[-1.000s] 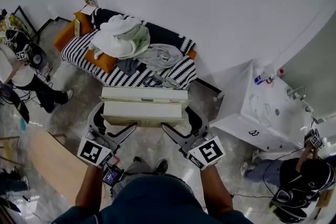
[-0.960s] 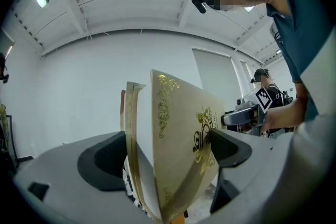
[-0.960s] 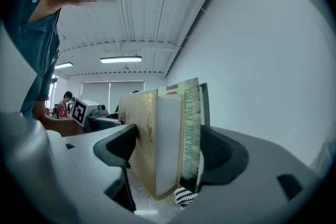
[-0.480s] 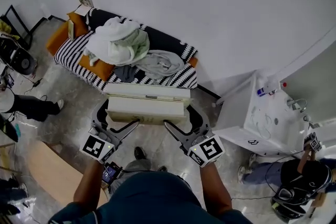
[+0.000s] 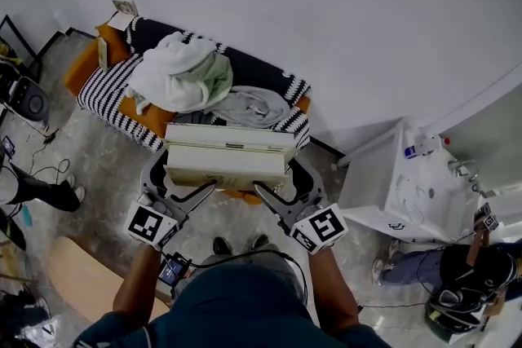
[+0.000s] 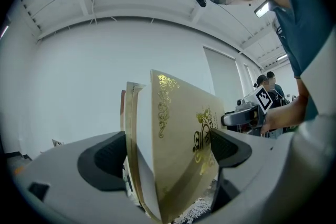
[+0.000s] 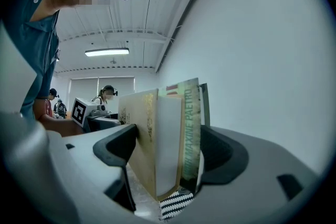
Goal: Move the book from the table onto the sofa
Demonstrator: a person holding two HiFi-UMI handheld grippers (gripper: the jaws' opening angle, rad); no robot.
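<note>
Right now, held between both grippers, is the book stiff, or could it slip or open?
Probably stiff: the book spans the left gripper and right gripper without sagging. Likely heavy, being thick. It might splay or slide: its cover fans outward in the left gripper view, and a green-spined volume is clamped beside it.

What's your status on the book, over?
Left gripper and right gripper both shut on book. Book held level in air, by sofa front edge. Clothes piled on sofa seat.

Matt paper book (image 6: 178,149) with glossy gold foil, cloth sofa (image 5: 102,91), matt grey plastic fingers (image 7: 223,157)
</note>
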